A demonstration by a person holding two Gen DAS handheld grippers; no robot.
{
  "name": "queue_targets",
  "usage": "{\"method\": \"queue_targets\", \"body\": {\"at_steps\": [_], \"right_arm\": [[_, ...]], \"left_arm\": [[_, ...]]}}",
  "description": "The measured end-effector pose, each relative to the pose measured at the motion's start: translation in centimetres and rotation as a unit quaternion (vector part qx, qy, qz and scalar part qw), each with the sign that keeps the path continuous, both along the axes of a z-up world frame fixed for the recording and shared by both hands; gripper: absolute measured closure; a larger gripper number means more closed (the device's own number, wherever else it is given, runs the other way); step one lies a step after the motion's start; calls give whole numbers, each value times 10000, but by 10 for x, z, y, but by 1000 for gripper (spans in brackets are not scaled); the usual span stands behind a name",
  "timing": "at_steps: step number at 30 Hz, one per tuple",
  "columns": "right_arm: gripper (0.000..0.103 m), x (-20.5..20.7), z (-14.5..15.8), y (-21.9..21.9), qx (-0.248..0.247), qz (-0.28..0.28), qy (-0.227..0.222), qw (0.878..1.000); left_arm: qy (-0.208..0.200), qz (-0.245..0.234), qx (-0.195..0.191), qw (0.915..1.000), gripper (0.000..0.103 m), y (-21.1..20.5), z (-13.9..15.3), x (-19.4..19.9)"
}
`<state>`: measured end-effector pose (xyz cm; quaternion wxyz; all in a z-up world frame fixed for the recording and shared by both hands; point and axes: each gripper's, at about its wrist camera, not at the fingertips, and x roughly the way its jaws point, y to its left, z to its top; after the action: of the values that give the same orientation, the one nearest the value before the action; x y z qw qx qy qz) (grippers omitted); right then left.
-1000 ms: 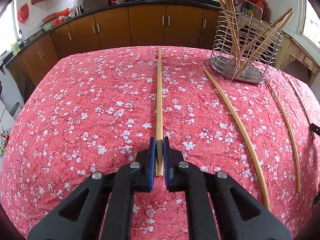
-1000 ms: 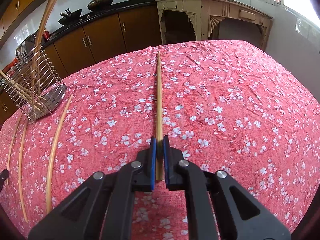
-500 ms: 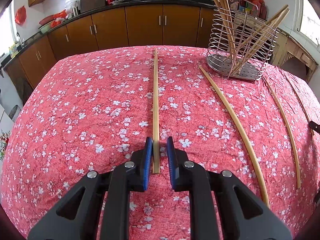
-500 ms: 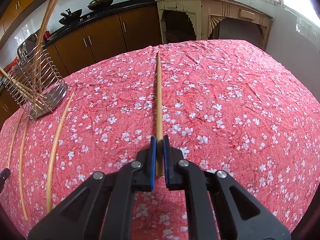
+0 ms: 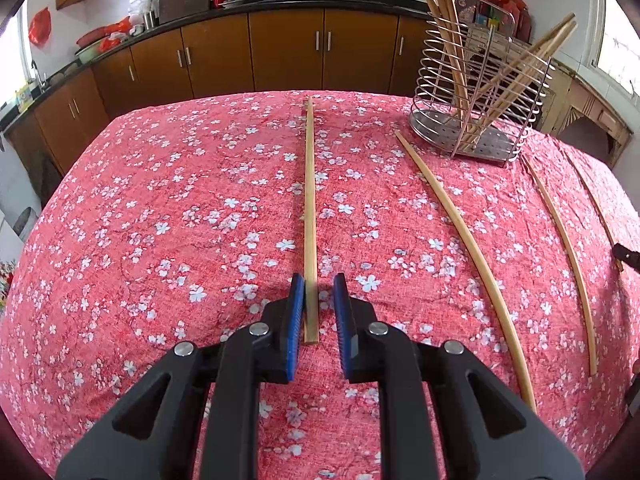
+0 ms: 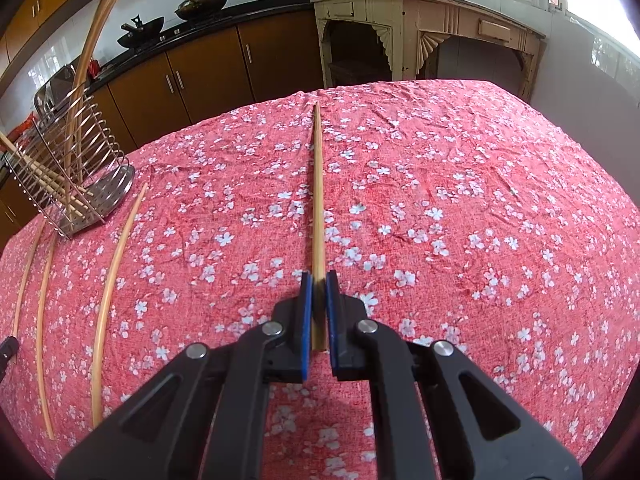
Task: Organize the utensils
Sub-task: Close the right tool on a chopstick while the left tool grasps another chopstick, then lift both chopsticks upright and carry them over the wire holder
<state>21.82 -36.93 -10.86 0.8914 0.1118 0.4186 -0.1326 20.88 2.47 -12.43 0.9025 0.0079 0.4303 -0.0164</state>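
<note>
Bamboo chopsticks are spread over a red floral cloth that covers the table. In the left wrist view, one chopstick lies flat on the cloth between the blue pads of the left gripper. Its near end sits against the left pad, while a gap is seen at the right pad. The jaws have just been opening and are now slightly apart, so the stick is not clamped.

In the right wrist view, a second chopstick is clamped at its near end by the right gripper, whose pads are pressed on both its sides. This stick runs straight ahead over the cloth.

A wire rack is stood at the far right of the left view and at the far left of the right view. Several chopsticks are leaned inside it at different angles. Three loose sticks are laid on the cloth between the two grippers, near the rack. Brown cabinets with woks on the counter are seen beyond the table.
</note>
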Motion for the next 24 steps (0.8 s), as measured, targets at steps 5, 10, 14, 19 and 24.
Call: {"method": "queue_targets", "body": {"at_steps": [5,10,14,19,24], "right_arm": [[95,-2,0,-2,84,14,-34,10000],[95,-11,6,-2,35,42,-209,9998],[95,-26,27,1,-181,88,-617,9979],[95,-43,61,3,-482,88,-1193,9916],[95,-55,86,7,-602,116,-1643,9845]], "left_arm": [[3,-101,151,9998,91,-7,0,-3],[-3,-151,29,9999,96,-3,2,-6],[-201,-239,45,9995,96,0,9,-19],[-702,-267,-135,9971,96,11,35,-36],[-1481,-309,-247,9882,96,13,69,-54]]}}
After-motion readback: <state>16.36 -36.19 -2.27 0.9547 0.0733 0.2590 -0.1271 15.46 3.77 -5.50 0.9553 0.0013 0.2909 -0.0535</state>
